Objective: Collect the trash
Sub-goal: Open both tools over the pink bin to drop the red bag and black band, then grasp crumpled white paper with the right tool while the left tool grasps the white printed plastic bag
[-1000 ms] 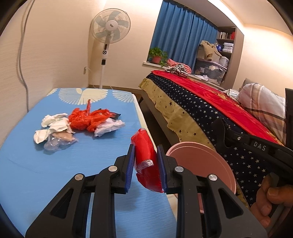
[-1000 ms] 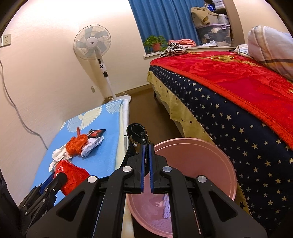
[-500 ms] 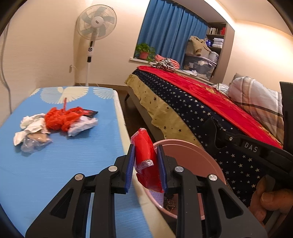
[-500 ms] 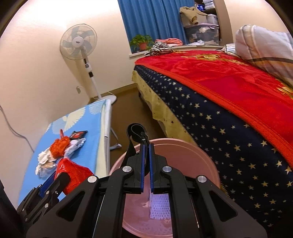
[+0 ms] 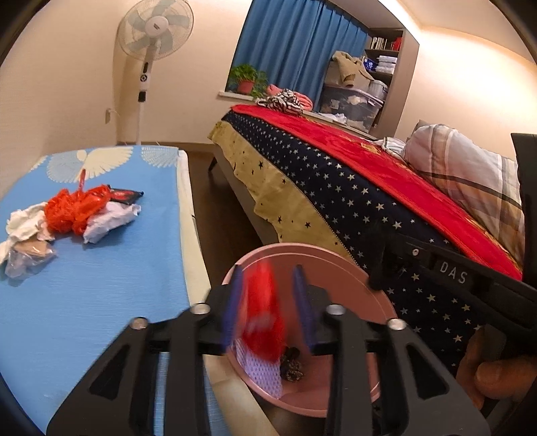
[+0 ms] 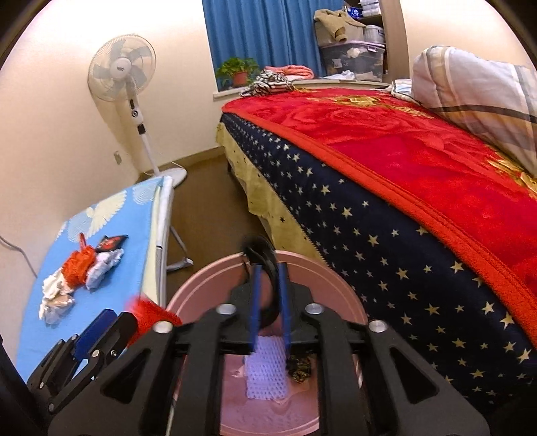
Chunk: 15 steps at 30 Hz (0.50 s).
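My left gripper (image 5: 266,271) hangs over the pink bin (image 5: 335,258) with its jaws opening. A red plastic wrapper (image 5: 261,312), blurred, sits loose between the blue pads, with a gap on its right side. My right gripper (image 6: 269,268) is at the bin's far rim (image 6: 335,285), jaws opening, and a black loop (image 6: 260,244) stands between its pads. Inside the bin lie a white foam net (image 6: 266,365) and a dark scrap (image 6: 298,365). A trash pile (image 5: 74,211) of orange netting, crumpled white paper and clear plastic lies on the blue board (image 5: 100,285).
A bed with a red blanket and star-patterned cover (image 5: 369,187) runs close along the bin's right side. Brown floor (image 5: 214,208) separates bed and board. A standing fan (image 5: 154,30) is in the far corner. A hand (image 5: 486,369) grips the right tool.
Both views have swung from the board to above the bin. The left jaws have parted and the red wrapper is slipping down. The right jaws, earlier shut on the black loop, have spread.
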{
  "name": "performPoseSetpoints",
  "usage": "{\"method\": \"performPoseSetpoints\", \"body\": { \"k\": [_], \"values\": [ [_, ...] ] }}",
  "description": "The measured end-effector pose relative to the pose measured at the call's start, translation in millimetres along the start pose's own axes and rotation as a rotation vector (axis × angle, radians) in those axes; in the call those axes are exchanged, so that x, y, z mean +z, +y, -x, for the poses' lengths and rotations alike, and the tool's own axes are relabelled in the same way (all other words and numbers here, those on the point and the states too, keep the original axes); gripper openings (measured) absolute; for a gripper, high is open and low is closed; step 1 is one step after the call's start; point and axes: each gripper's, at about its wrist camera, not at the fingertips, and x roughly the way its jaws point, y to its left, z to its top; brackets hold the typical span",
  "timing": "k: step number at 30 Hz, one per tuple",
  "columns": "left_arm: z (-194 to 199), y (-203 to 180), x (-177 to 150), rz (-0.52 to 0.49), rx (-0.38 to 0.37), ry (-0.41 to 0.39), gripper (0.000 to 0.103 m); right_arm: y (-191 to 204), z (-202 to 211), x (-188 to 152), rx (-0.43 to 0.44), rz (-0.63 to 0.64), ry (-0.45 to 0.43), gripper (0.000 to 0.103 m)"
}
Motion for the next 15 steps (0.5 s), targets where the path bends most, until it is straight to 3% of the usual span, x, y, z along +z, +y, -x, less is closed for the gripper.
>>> {"method": "performPoseSetpoints", "body": {
  "k": [2,15],
  "values": [
    [2.6,2.6,-0.9,0.007,0.009,-0.003,0.038,-1.6,-0.1,-0.9,-0.003,-0.007,0.006,0.042],
    [48.9,31.2,-3.1,0.032,0.074,-0.058,0.036,22.3,10.1,-10.9,0.073,0.046,0.004,0.042]
  ]
}}
